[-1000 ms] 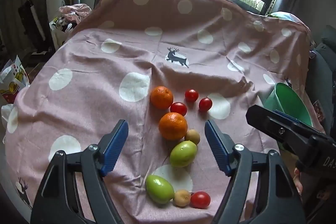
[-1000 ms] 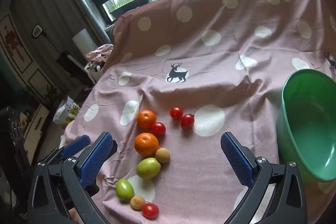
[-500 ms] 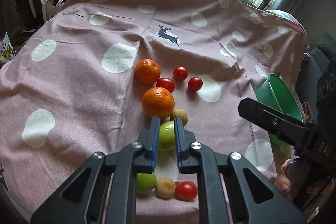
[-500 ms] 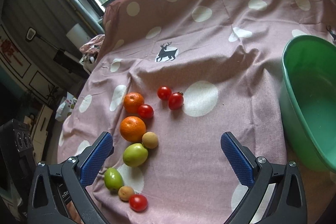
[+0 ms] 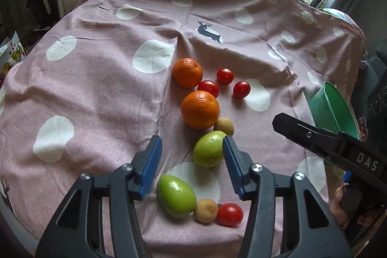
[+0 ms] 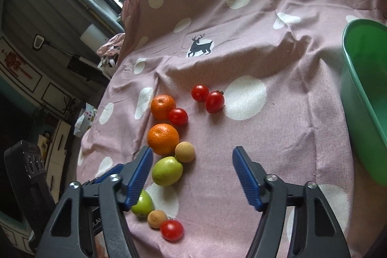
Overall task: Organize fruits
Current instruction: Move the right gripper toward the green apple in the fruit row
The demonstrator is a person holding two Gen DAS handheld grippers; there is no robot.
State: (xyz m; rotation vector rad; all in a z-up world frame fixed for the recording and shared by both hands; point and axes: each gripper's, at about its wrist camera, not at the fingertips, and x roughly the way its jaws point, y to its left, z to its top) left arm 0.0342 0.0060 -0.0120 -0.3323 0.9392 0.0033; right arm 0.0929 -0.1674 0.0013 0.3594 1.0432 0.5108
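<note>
Reopened since half a second ago, left gripper [image 5: 191, 157] gapes beside lime [image 5: 209, 148] | right gripper [image 6: 192, 175] wide, empty | fruit on desk, bowl [image 6: 362, 98] at right | step: first pick | next: close on lime, carry to bowl

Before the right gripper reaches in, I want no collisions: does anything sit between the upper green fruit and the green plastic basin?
Nothing visible does. The upper green fruit lies left of the open right gripper, and only bare pink polka-dot cloth stretches to the green plastic basin. The small tan round fruit touches its far side, off that path.
</note>
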